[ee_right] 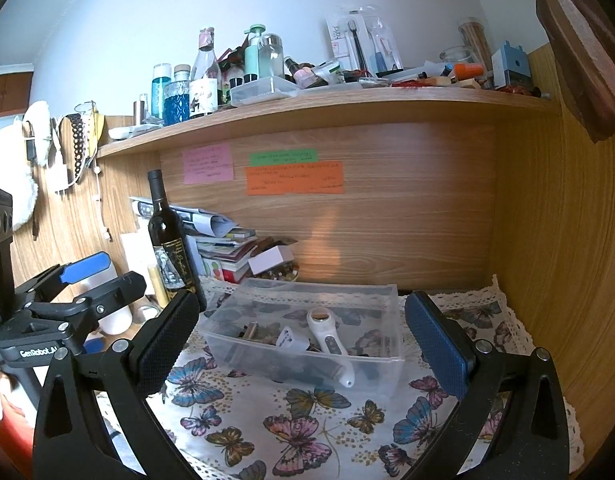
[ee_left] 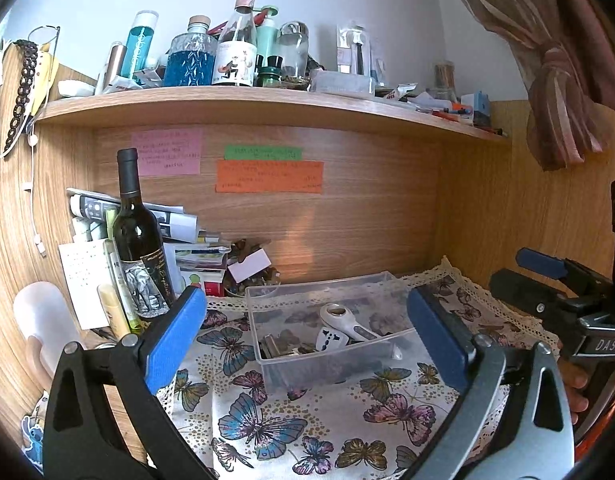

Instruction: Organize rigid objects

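A clear plastic bin (ee_left: 267,376) (ee_right: 381,300) stands on the butterfly cloth (ee_left: 267,428) (ee_right: 307,432). Inside it lie a white handheld device (ee_left: 345,320) (ee_right: 329,340), a white plug adapter (ee_left: 329,339) (ee_right: 291,338) and small metal pieces (ee_left: 273,346) (ee_right: 253,330). My left gripper (ee_left: 307,330) is open and empty, in front of the bin. It shows at the left of the right wrist view (ee_right: 91,276). My right gripper (ee_right: 303,336) is open and empty, also in front of the bin. It shows at the right of the left wrist view (ee_left: 547,276).
A dark wine bottle (ee_left: 141,248) (ee_right: 171,248) stands left of the bin, beside stacked papers and books (ee_left: 195,248) (ee_right: 223,244). A white cup (ee_left: 47,324) is at far left. A cluttered shelf (ee_left: 267,98) (ee_right: 327,100) runs overhead. A wooden wall (ee_right: 547,260) closes the right.
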Demonstrator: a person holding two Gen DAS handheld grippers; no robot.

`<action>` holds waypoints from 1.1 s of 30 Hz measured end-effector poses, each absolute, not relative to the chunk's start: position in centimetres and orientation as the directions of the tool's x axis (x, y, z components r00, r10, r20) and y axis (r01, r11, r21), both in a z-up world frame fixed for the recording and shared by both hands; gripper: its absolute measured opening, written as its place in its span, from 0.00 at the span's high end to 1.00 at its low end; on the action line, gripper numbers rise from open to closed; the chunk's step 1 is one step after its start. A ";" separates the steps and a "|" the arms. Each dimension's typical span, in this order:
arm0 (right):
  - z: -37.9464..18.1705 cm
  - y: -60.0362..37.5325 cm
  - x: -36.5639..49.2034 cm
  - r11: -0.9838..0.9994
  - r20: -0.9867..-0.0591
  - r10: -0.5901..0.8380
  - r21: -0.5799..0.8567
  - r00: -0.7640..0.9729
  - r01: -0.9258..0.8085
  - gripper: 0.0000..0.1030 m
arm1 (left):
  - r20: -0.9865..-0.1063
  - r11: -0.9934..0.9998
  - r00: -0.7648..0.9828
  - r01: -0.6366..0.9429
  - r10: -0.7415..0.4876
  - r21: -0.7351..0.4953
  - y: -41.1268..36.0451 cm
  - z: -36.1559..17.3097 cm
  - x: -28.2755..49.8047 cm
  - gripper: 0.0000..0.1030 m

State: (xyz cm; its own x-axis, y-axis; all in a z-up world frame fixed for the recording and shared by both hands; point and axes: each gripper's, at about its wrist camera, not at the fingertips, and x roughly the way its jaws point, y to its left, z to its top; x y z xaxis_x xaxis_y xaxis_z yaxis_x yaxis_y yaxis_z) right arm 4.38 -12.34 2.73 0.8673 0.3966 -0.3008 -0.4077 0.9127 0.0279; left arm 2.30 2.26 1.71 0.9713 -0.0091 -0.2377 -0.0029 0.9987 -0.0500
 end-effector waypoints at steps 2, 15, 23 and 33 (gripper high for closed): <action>2.7 -12.3 4.4 0.912 -0.301 0.398 0.029 0.866 -0.409 0.00 | -0.238 0.999 0.971 -0.004 -0.008 -0.050 2.2 1.7 2.3 0.01; 2.7 -12.2 4.4 0.914 -0.298 0.398 0.043 0.868 -0.404 0.00 | -0.237 0.999 0.971 0.013 -0.022 -0.043 2.0 1.7 2.4 0.01; 2.6 -12.2 4.4 0.914 -0.297 0.397 0.043 0.868 -0.404 0.00 | -0.237 0.999 0.971 0.017 -0.027 -0.044 2.0 1.7 2.4 0.01; 2.5 -12.3 4.4 0.914 -0.304 0.396 0.043 0.867 -0.402 0.00 | -0.256 0.998 0.966 0.030 -0.044 -0.059 2.1 1.4 2.7 0.01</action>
State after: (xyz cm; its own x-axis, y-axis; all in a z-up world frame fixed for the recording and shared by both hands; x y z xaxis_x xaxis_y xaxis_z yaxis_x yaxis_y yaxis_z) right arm 4.42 -12.26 2.54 0.8666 0.3958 -0.3038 -0.4024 0.9144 0.0434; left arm 2.68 2.08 1.41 0.9658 -0.0441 -0.2555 0.0299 0.9978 -0.0593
